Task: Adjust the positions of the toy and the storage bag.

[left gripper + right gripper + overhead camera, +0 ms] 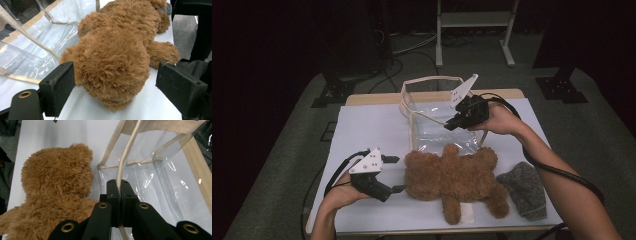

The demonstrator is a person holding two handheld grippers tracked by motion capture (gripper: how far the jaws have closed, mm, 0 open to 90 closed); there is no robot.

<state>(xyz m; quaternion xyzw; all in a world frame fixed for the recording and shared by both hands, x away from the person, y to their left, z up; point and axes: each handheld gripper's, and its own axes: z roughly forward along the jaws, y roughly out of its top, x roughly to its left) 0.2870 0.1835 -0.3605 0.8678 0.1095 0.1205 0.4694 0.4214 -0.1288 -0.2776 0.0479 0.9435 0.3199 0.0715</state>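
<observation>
trouble from the high view starts with your right gripper (pixel 451 123), which sits over the clear plastic tote bag with beige webbing handles (pixel 432 112) at the far middle of the white-covered table (pixel 367 130), jaws pressed together on one handle strap; if you lift on that one strap, the bag mouth may fold shut rather than gape, leaving no way in for the fluffy brown teddy bear (pixel 452 177) lying on its front just in front of the bag. your left gripper (pixel 394 174) stands wide open at the bear's head end, holding nothing, and the knitted grey wool hat (pixel 524 187) lies close beside the bear's far end, so dragging the bear could sweep the hat off the near edge. in the left gripper view the jaws flank the bear's round head (pixel 112 62) without pressing it; close there and you may pinch only loose fur, which could slip as you raise the toy. in the right gripper view the beige strap (pixel 126 157) runs thin between the shut pads (pixel 113 195), and a sideways pull could slide it out, dropping the bag onto the bear.
</observation>
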